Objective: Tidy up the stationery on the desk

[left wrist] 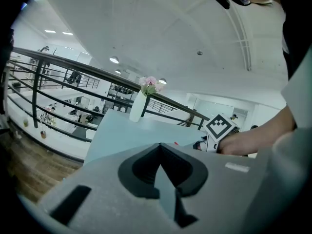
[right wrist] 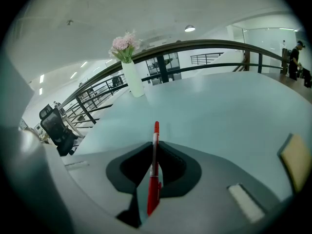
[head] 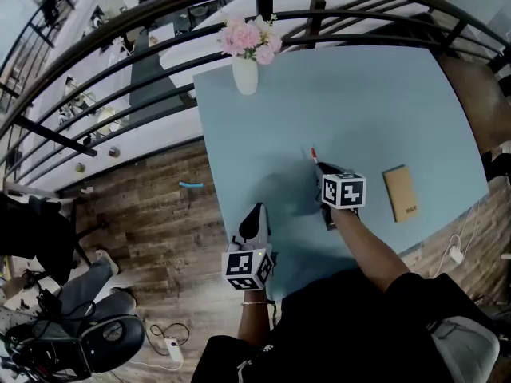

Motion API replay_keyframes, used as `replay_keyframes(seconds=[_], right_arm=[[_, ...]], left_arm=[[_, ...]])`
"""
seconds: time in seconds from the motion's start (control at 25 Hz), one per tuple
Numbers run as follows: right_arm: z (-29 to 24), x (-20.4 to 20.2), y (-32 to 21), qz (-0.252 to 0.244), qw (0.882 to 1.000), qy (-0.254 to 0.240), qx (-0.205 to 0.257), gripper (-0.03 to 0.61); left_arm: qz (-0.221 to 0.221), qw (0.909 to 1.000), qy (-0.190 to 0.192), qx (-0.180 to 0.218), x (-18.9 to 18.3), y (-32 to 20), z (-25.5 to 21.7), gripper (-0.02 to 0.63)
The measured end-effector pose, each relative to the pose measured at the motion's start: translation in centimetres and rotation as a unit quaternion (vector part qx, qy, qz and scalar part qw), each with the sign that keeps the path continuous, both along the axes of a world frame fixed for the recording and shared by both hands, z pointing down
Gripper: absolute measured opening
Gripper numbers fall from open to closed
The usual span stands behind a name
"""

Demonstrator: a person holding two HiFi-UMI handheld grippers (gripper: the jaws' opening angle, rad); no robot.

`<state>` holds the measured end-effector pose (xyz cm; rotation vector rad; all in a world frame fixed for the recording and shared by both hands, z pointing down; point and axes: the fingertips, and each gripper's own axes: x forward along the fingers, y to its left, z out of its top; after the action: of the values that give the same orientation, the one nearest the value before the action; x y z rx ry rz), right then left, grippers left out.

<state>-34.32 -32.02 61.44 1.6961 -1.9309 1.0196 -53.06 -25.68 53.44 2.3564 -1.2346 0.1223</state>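
At the centre of the head view, the right gripper [head: 322, 168] clamps a red pen [head: 313, 154] over the blue surface [head: 359, 94]. Lower left, the left gripper [head: 256, 211] is closed and empty. A tan notebook [head: 400, 192] lies at right.

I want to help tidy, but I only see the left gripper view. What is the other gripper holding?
Observer: The right gripper is shut on a red pen, with its tip pointing toward the vase.
Operator: Is there more stuff to tidy?
Observer: Yes, a tan notebook lies flat on the table, just right of that gripper.
Operator: Anything on the floor?
Observer: A small blue thing lies on the wooden floor left of the table; I cannot tell what it is.
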Motion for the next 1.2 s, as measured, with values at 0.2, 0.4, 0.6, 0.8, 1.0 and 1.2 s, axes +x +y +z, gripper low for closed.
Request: replay_keyframes(seconds=[0.2, 0.4, 0.6, 0.8, 1.0, 1.2], right_arm=[[-1.4, -0.2, 0.6, -0.004, 1.0, -0.012, 0.015, 0.047], [-2.0, 0.1, 1.7, -0.005, 0.999, -0.026, 0.027, 0.046], [-2.4, 0.4, 3.0, 0.001, 0.998, -0.053, 0.04, 0.046], [-3.2, 1.7, 4.2, 0.004, 0.996, -0.065, 0.053, 0.046], [-3.5, 3.8, 5.6, 0.015, 0.995, -0.079, 0.057, 0.046], [-4.1, 7.1, 6.2, 0.02, 0.994, -0.088, 0.067, 0.046]], left_arm=[[0.001, 1.0, -0.004, 0.004, 0.1, 0.5, -0.6, -0.003], [0.003, 0.9999, -0.006, 0.009, 0.5, 1.1, -0.7, -0.003], [0.003, 0.9999, -0.005, 0.012, 0.8, 2.0, -0.3, -0.003], [0.008, 0.9998, -0.008, 0.014, 2.0, 2.4, -0.2, -0.003], [0.017, 0.9998, -0.004, 0.01, 4.3, 2.8, -0.2, -0.003], [0.024, 0.9996, -0.007, 0.011, 7.4, 2.8, -0.5, -0.003]])
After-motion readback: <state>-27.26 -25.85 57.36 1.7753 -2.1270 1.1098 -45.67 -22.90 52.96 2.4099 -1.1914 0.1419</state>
